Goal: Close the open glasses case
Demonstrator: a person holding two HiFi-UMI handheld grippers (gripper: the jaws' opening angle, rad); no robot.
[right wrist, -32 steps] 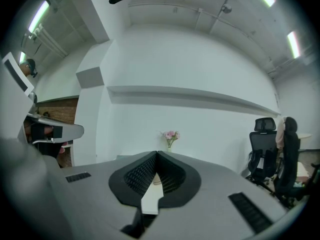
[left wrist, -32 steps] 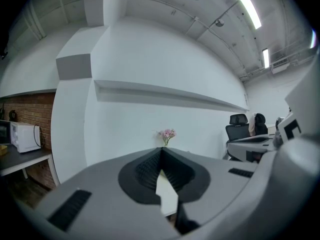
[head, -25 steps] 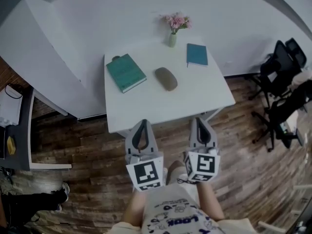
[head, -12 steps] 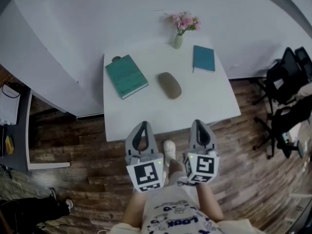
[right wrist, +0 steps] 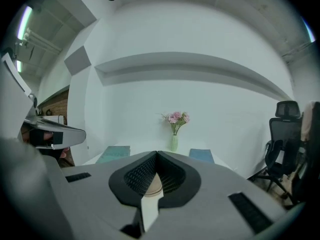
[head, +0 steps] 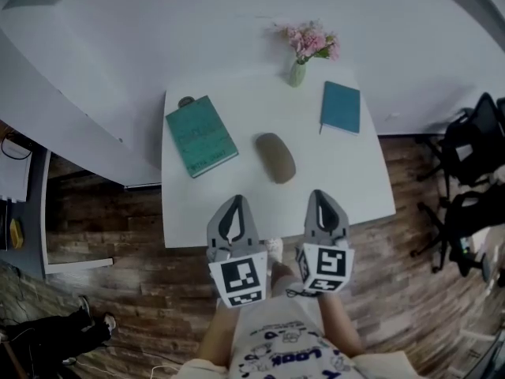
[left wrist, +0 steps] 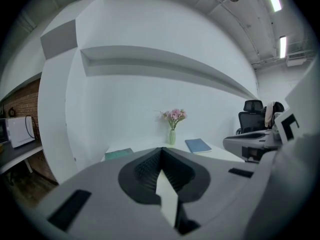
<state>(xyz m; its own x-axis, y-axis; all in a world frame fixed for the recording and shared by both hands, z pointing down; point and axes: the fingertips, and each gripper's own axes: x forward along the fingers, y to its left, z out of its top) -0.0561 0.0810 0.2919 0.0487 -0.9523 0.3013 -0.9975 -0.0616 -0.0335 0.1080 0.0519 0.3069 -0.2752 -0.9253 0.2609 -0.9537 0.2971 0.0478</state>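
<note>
A brown oval glasses case [head: 275, 157] lies near the middle of the white table [head: 197, 208]; from the head view I cannot tell how its lid stands. My left gripper [head: 233, 204] and right gripper [head: 323, 196] hover side by side over the table's front edge, short of the case, both shut and empty. In the left gripper view the left gripper [left wrist: 161, 149] points level across the table. In the right gripper view the right gripper [right wrist: 156, 154] does the same, and a tan bit of the case [right wrist: 153, 185] shows through the gap behind its tips.
A teal book [head: 201, 135] lies at the table's left, with a small dark round thing [head: 186, 101] behind it. A blue notebook [head: 340, 106] and a vase of pink flowers [head: 298, 71] stand at the back right. Black office chairs [head: 473, 160] crowd the right; a dark desk [head: 28, 212] is at the left.
The person has stepped toward the table. Both grippers, earlier over the wooden floor, now reach over the table's front edge. Their jaws have stayed shut.
</note>
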